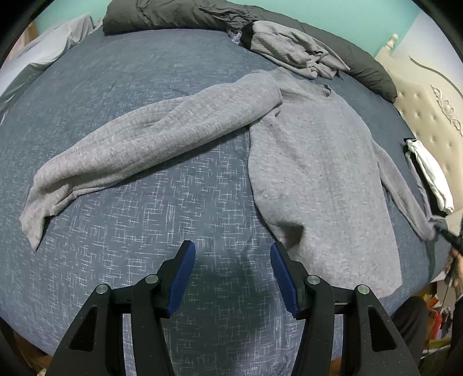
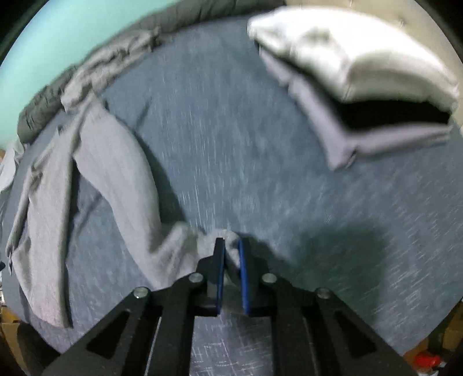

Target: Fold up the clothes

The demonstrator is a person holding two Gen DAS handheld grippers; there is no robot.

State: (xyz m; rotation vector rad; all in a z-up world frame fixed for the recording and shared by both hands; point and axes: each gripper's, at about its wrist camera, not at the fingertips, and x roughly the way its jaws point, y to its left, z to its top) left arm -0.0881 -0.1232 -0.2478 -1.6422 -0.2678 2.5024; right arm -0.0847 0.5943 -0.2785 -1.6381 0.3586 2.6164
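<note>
The grey sweater [image 1: 318, 162] lies spread flat on the blue bed cover [image 1: 144, 231], its body towards the right side of the bed in the left wrist view and its neck pointing to the far edge. One sleeve [image 1: 139, 138] stretches out to the left over the cover, with its cuff lying flat and free. The other sleeve [image 2: 127, 179] runs down the right side of the body, and its cuff end [image 2: 228, 245] sits between the blue pads of the right gripper [image 2: 231, 245] — the fingers are closed on this cloth. This view is blurred, so the fine folds cannot be read. The left gripper [image 1: 233, 254] hovers above the bare cover just beside the hem of the sweater, its fingers wide apart and holding nothing. At the far edge of the bed lies a crumpled grey garment [image 1: 298, 49] on a dark grey blanket [image 1: 185, 14]. Near the cream padded headboard [image 1: 428, 115] a small stack of folded clothes [image 2: 361, 95] rests on the cover — a white piece on top, a dark one under it, and a pale lilac one at the bottom.
</note>
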